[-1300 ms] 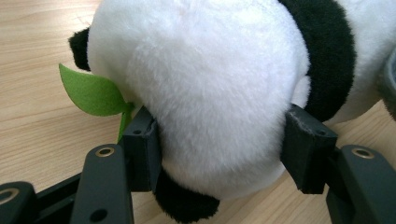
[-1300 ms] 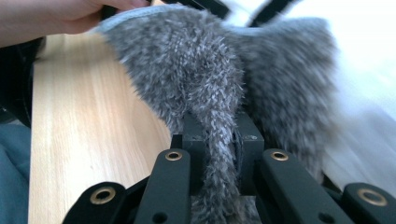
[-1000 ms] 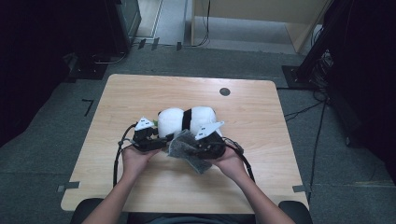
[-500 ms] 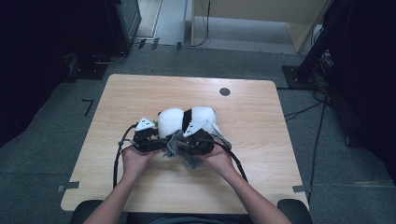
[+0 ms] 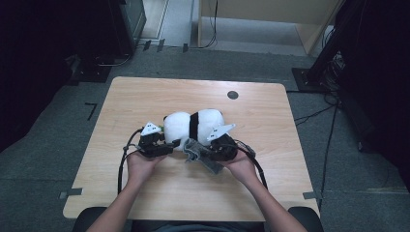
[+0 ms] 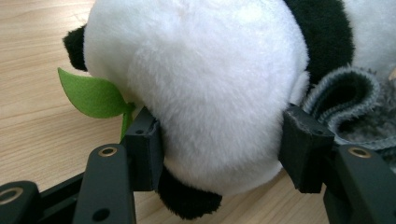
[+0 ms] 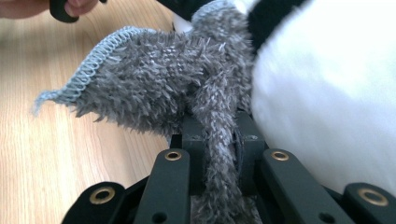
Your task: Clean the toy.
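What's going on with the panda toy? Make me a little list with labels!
toy: plush panda lying on the wooden table
leaf: green felt leaf beside the panda
left hand-held gripper: jaws around the panda's white body, pads against its fur
right hand-held gripper: shut on the grey cloth
cloth: fuzzy, stitched edge, right next to the panda
hands: one on each hand-held gripper, at the table's near side
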A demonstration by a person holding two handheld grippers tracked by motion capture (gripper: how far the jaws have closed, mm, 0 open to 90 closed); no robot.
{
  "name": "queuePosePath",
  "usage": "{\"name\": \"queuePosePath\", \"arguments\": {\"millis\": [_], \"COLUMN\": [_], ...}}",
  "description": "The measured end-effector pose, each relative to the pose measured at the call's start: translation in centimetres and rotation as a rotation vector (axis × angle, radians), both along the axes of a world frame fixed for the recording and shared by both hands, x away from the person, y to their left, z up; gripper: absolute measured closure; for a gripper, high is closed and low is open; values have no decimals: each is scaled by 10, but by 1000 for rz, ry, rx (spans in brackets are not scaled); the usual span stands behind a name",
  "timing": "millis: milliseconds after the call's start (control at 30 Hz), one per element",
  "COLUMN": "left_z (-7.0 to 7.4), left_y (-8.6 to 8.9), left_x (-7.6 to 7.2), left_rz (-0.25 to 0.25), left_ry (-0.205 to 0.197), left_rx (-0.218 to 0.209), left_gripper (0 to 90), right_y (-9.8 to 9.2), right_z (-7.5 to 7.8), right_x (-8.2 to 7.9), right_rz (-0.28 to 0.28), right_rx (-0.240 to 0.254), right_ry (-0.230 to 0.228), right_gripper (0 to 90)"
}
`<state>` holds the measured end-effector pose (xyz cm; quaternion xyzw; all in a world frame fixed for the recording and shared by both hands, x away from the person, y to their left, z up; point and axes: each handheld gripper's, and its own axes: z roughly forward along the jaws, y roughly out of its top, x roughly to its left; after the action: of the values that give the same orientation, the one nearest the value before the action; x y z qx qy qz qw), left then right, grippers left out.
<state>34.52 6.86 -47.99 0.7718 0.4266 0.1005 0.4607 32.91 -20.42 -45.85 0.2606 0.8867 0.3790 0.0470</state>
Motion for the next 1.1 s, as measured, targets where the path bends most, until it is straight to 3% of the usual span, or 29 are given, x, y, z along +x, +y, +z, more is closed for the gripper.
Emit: {"name": "queuePosePath", "arguments": {"millis": [300, 700, 1100], "left_z": [0, -1, -1], "left_y": [2, 4, 4], "left_x": [4, 6, 5], "left_rz": [3, -2, -4], "left_ry": [4, 2, -4], "left_rx": [4, 4, 3], "left_gripper": [413, 417, 416], "right_y": [-31, -79, -103], "right_z": [4, 8, 7], "right_x": [-3, -1, 12], "right_rz": [-47, -177, -295], "right_rx": [-10, 18, 43], "right_ry": [9, 7, -9], "right_gripper": [794, 793, 794]}}
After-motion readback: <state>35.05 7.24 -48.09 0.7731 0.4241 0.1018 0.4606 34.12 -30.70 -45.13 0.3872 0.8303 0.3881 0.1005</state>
